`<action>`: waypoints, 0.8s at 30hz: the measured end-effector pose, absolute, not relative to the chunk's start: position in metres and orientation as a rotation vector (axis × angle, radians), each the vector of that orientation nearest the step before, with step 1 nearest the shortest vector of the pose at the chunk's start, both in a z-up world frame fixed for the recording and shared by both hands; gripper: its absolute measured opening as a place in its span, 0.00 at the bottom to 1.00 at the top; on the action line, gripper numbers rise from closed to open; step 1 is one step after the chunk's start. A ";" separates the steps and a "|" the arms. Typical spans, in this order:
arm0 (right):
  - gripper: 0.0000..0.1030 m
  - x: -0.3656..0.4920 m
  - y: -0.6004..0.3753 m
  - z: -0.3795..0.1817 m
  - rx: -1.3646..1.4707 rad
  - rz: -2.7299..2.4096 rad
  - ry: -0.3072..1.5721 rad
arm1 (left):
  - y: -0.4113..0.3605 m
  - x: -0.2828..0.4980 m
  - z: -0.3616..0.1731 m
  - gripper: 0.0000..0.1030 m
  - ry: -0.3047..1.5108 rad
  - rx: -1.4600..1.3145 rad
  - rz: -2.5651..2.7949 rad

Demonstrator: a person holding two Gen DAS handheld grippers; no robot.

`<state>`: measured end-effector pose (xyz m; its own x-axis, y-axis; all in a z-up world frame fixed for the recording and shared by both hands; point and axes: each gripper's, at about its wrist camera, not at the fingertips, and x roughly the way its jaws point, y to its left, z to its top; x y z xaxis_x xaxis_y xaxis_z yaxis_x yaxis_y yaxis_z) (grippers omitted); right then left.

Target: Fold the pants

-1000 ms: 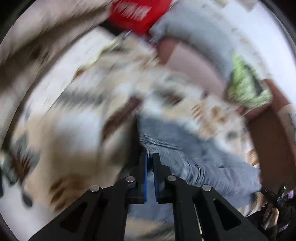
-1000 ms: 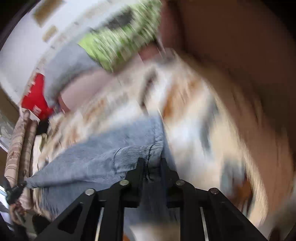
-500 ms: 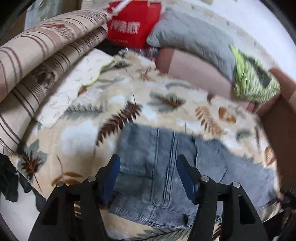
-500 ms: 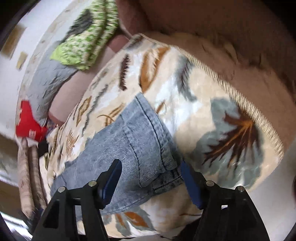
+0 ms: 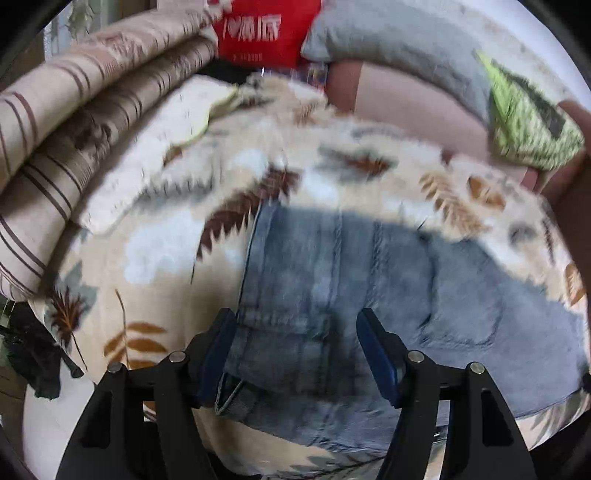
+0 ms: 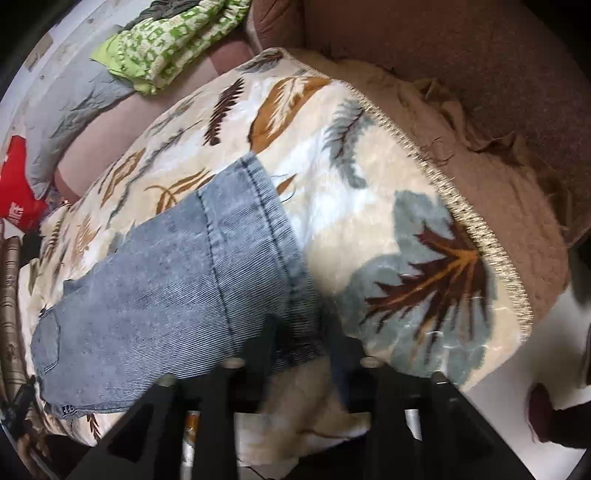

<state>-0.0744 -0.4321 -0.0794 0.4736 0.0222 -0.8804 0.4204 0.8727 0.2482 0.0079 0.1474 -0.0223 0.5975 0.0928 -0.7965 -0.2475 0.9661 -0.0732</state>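
Sofa scene: cream plush blanket with brown and grey-blue leaf print [image 6: 388, 206] covers the seat. Brown upholstered armrest [image 6: 461, 62] on one side, striped beige folded quilt [image 5: 74, 122] on the other. Along the backrest: red cushion with white lettering [image 5: 258, 33], grey quilted pillow [image 5: 399, 44], green patterned cloth [image 5: 528, 122]. White wall [image 6: 48, 51] behind.

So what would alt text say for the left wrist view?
Folded blue jeans lie on a leaf-patterned blanket, seen between the spread, opening fingers of the left tool, which grips nothing. Behind sit striped bedding, a red bag and a grey pillow.
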 end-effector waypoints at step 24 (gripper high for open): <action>0.71 -0.120 -0.473 -0.107 1.123 -0.143 0.897 | -0.063 0.052 -0.002 0.78 0.875 0.020 -0.148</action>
